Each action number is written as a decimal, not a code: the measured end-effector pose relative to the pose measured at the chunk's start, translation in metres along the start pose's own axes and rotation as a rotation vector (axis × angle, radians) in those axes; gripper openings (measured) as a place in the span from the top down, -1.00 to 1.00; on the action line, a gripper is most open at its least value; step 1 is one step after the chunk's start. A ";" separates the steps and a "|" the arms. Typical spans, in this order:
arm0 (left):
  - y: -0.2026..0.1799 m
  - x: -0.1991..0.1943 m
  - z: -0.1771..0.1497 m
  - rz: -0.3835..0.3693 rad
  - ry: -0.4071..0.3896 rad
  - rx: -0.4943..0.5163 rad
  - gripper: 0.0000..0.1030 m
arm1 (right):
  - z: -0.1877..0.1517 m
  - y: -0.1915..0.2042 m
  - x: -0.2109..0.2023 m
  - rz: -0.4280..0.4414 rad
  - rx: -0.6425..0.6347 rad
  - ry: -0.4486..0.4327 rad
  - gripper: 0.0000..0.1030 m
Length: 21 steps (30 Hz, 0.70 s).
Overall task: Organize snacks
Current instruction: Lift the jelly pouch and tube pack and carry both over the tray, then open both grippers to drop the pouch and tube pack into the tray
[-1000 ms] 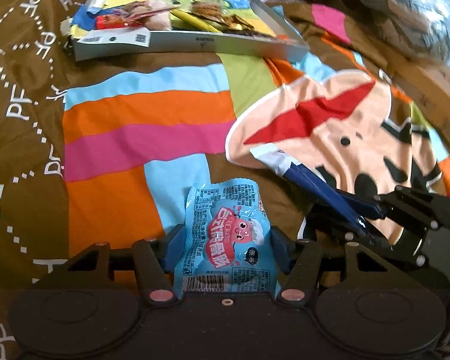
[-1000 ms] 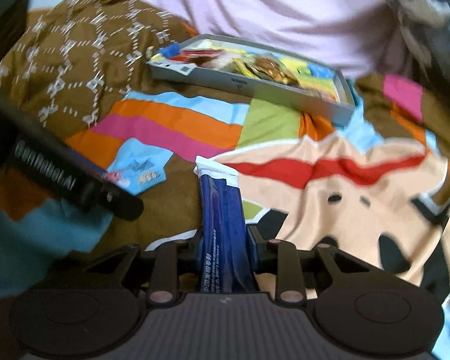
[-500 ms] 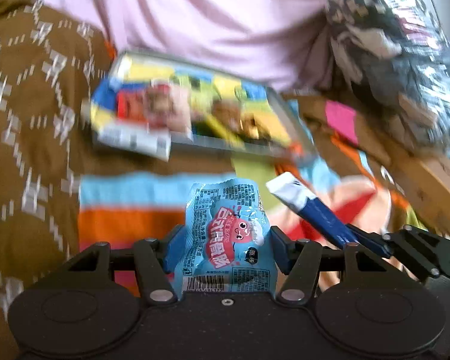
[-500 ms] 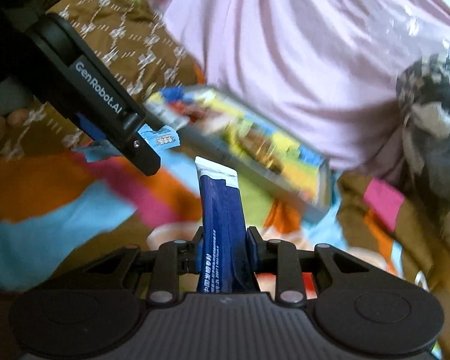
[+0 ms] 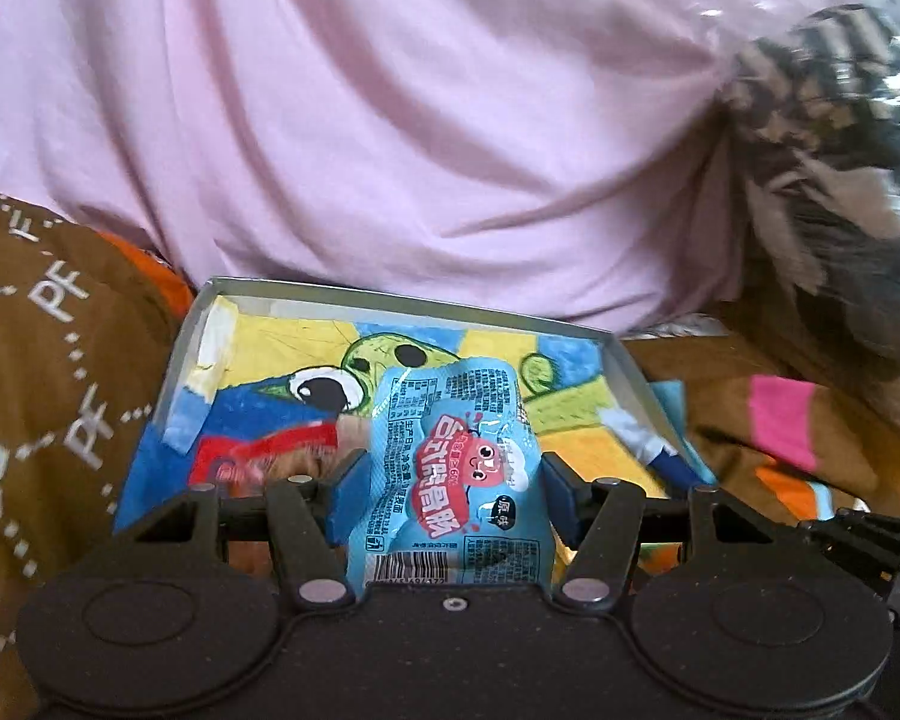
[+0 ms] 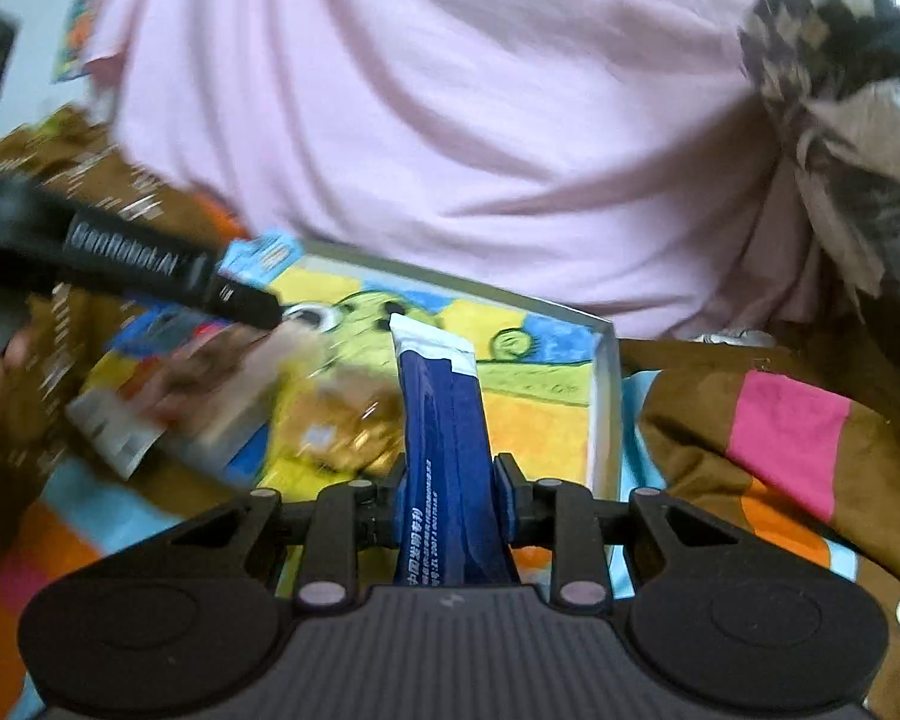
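Both claws are clamped on snacks as we look along their fingers toward a shallow grey tray [image 5: 633,378] lying on a brown patterned blanket [image 5: 60,372]. Our left claw [image 5: 444,489] grips a light blue snack packet [image 5: 450,462] by its sides, the packet standing upright between the blue pads with its barcode end nearest the camera and its top leaning over the tray. Our right claw [image 6: 450,489] pinches a long dark blue stick pack [image 6: 444,420] near its lower end, so the white sealed tip points forward and up, out over the tray's [image 6: 609,396] floor. Seen from the right, the left claw [image 6: 252,300] reaches in from the left edge, its packet's [image 6: 264,255] pale corner showing above the tray's far wall. Inside the tray, on a bright cartoon lining, several snacks already lie toward the left and middle: a red packet [image 5: 270,450] and, blurred in the right view, a golden-brown wrapper [image 6: 342,426] and a grey and white packet [image 6: 120,432] hanging over the near edge. We judge that holding each snack by one end leaves the free end ready to be lowered among the others, and that both are poised for release into the tray. A pale pink cloth [image 5: 390,120] rises behind the tray.
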<state>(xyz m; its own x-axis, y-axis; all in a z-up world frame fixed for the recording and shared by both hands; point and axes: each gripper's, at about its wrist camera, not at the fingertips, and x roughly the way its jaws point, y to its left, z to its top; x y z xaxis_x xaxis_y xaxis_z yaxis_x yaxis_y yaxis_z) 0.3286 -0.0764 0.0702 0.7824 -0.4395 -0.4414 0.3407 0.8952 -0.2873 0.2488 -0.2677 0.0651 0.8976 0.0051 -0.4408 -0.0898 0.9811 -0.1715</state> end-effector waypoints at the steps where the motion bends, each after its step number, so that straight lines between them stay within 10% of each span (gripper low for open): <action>1: 0.001 0.007 0.002 0.008 0.007 -0.005 -0.21 | 0.003 -0.003 0.006 0.002 0.022 0.008 0.40; 13: -0.001 0.055 -0.002 0.072 0.062 0.038 -0.25 | 0.002 -0.013 0.064 0.045 0.163 0.097 0.36; 21: -0.003 0.042 0.004 0.091 0.033 0.013 -0.59 | 0.011 -0.009 0.040 0.044 0.149 0.021 -0.27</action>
<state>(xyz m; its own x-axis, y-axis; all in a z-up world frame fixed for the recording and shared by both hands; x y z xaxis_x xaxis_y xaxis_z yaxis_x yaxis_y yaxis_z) 0.3626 -0.0978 0.0556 0.7926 -0.3584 -0.4933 0.2761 0.9323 -0.2336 0.2907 -0.2746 0.0588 0.8850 0.0460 -0.4633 -0.0622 0.9979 -0.0197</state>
